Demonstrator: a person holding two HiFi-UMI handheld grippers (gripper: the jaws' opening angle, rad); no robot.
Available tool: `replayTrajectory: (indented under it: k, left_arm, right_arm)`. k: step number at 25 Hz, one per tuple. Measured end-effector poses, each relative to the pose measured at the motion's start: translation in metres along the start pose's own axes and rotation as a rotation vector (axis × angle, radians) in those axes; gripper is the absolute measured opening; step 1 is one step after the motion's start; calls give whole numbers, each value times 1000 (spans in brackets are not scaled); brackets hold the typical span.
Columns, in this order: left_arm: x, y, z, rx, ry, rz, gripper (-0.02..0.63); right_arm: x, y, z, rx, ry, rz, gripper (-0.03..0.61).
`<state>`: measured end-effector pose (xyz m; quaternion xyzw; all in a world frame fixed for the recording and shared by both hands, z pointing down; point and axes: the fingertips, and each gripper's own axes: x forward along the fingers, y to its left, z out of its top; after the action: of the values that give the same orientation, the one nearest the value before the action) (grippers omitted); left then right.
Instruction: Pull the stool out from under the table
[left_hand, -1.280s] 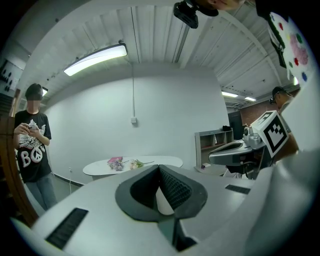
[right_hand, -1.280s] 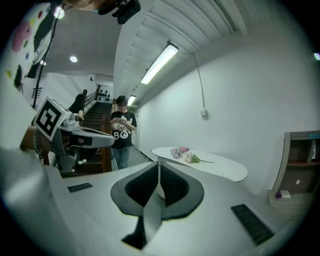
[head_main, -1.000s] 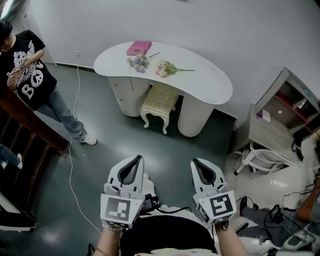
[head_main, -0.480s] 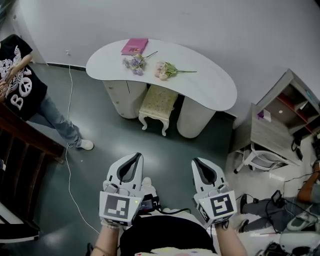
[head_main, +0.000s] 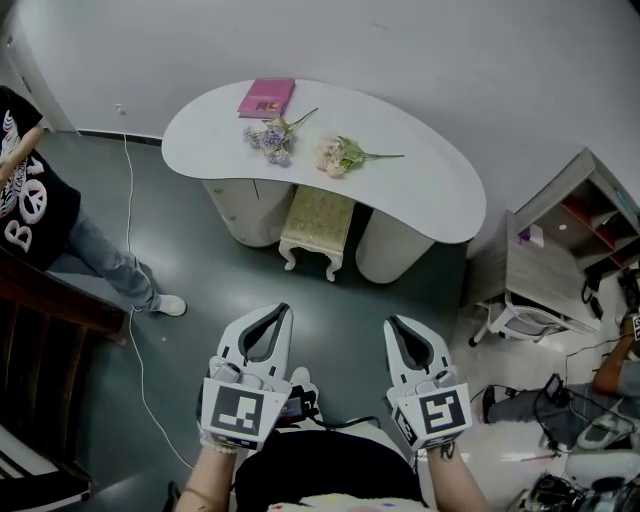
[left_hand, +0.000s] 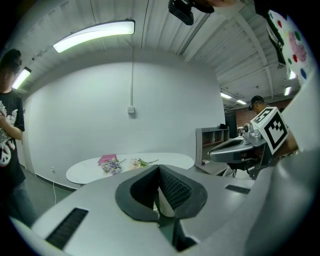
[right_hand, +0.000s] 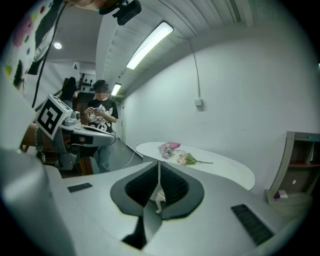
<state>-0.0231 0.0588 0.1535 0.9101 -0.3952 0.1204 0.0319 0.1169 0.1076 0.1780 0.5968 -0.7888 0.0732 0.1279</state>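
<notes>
A small cream stool (head_main: 316, 224) with carved white legs stands tucked under the white kidney-shaped table (head_main: 420, 190) in the head view. My left gripper (head_main: 276, 313) and right gripper (head_main: 396, 325) hover side by side over the dark floor, well short of the stool, both shut with nothing between the jaws. In the left gripper view my left gripper (left_hand: 159, 169) points at the table (left_hand: 85, 172) from a distance. From the right gripper view, my right gripper (right_hand: 159, 166) faces the table (right_hand: 227, 170); a stool leg (right_hand: 159, 196) shows through the jaw opening.
Two flower bunches (head_main: 272, 138) (head_main: 340, 154) and a pink book (head_main: 266, 97) lie on the table. A person in a black shirt (head_main: 25, 200) stands at left beside a dark railing (head_main: 40, 330). A white cable (head_main: 135, 260) trails across the floor. A grey shelf unit (head_main: 560, 250) stands at right.
The head view has shifted: the table and stool sit a little lower and more central, and the person at left has slid toward the frame edge. Both grippers stay shut.
</notes>
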Motion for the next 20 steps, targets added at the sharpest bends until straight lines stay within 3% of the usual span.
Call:
replayTrajectory:
  k: [11,20]
  left_arm:
    - [34,52,0,24,-5,-72,17]
    - [45,66,-5,31,9,-78,17]
  right_arm:
    - [54,6,10,18,29,-69,40]
    - [72,10,4,36,69,-57,40]
